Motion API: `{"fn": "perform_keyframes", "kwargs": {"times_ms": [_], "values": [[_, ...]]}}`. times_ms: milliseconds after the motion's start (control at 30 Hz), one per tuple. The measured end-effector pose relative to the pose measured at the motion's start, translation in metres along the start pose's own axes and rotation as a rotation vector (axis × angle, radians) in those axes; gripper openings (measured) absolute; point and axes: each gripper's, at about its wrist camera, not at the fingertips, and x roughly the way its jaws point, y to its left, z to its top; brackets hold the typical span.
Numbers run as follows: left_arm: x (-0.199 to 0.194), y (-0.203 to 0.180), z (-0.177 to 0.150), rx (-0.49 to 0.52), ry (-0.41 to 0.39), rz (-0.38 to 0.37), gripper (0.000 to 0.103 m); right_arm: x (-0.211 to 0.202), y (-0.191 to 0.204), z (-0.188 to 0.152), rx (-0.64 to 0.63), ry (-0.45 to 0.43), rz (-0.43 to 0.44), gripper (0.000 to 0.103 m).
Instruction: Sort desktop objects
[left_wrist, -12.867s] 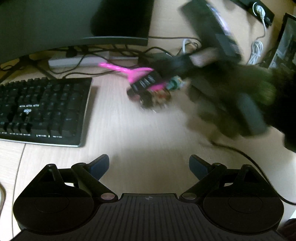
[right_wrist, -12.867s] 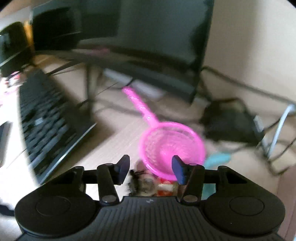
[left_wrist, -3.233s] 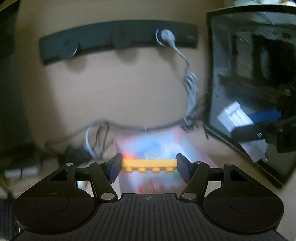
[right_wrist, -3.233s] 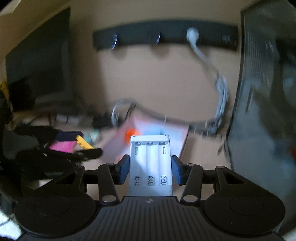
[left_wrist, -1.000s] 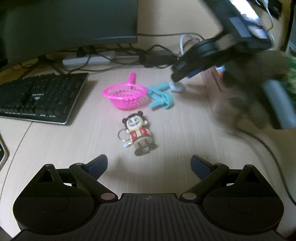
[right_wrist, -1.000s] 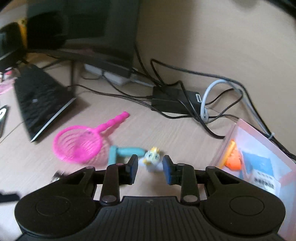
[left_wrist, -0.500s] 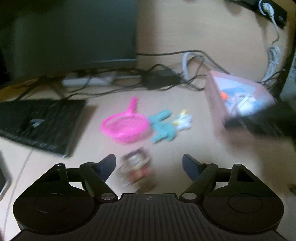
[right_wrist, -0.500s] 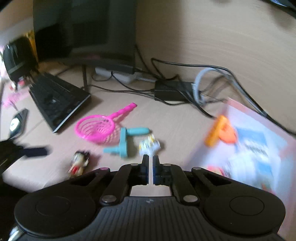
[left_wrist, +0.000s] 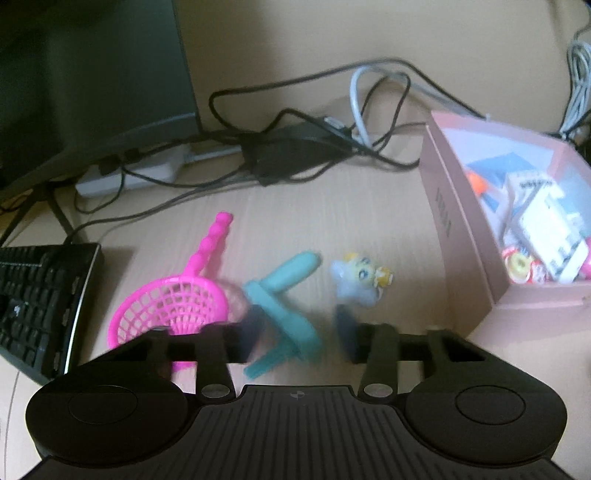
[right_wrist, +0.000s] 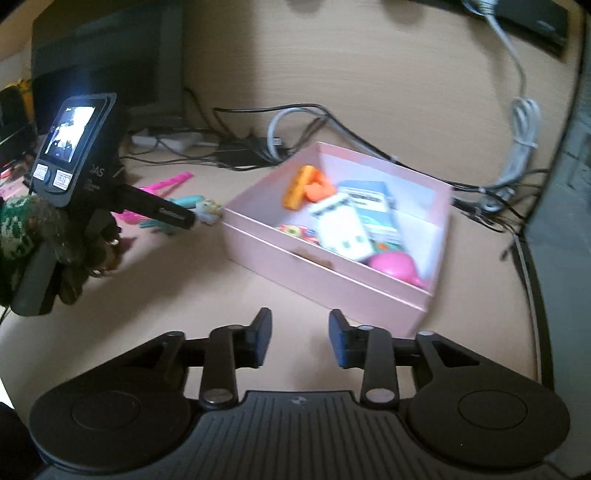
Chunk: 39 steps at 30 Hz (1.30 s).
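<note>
Desk (left_wrist: 369, 229) | left tongs (left_wrist: 299, 334) spread around teal toy (left_wrist: 282, 306) | right tongs (right_wrist: 299, 338) spread, empty

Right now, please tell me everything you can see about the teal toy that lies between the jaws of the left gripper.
The teal toy looks like smooth plastic: a rounded handle joined to a flat crossbar, roughly a T. It lies flat on the desk, with the handle pointing away toward the right. The pink net is close beside it and the small white figure lies apart on its other side. The left gripper has its jaws open around the crossbar; contact is too blurred to tell.
</note>
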Motion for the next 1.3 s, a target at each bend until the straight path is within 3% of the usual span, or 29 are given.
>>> {"fn": "perform_keyframes", "kwargs": {"times_ms": [267,500,667,700,767,833,933,1000,1067,1200,1300], "values": [[-0.041,-0.021,-0.041,0.119,-0.020,-0.056,0.032,-0.002,-0.014,-0.027,0.017,0.012,-0.027,0.047],[-0.098,-0.039,-0.099,0.184,-0.018,-0.203,0.032,-0.002,-0.013,-0.036,-0.015,-0.004,-0.011,0.055],[-0.121,-0.058,-0.117,0.226,-0.036,-0.284,0.036,0.002,-0.006,-0.042,-0.020,-0.011,0.027,0.059],[-0.122,-0.059,-0.118,0.224,-0.037,-0.275,0.037,0.004,-0.004,-0.043,-0.023,-0.009,0.033,0.059],[-0.121,-0.056,-0.117,0.206,-0.032,-0.242,0.050,0.007,0.002,-0.043,-0.029,-0.004,0.044,0.060],[-0.116,-0.048,-0.115,0.184,-0.024,-0.172,0.057,0.009,0.007,-0.042,-0.038,-0.009,0.057,0.062],[-0.104,-0.027,-0.108,0.116,0.001,-0.054,0.059,0.014,0.014,-0.040,-0.050,-0.016,0.068,0.062],[-0.101,-0.008,-0.103,0.039,0.001,-0.033,0.063,0.018,0.020,-0.037,-0.054,-0.012,0.079,0.063],[-0.102,0.008,-0.098,-0.015,-0.016,-0.013,0.076,0.022,0.027,-0.033,-0.067,-0.015,0.089,0.063],[-0.103,0.030,-0.092,-0.074,-0.028,0.031,0.079,0.027,0.048,-0.015,-0.144,-0.059,0.093,0.063],[-0.104,0.039,-0.089,-0.090,-0.030,0.022,0.084,0.032,0.075,0.013,-0.300,-0.150,0.043,0.060]]}}
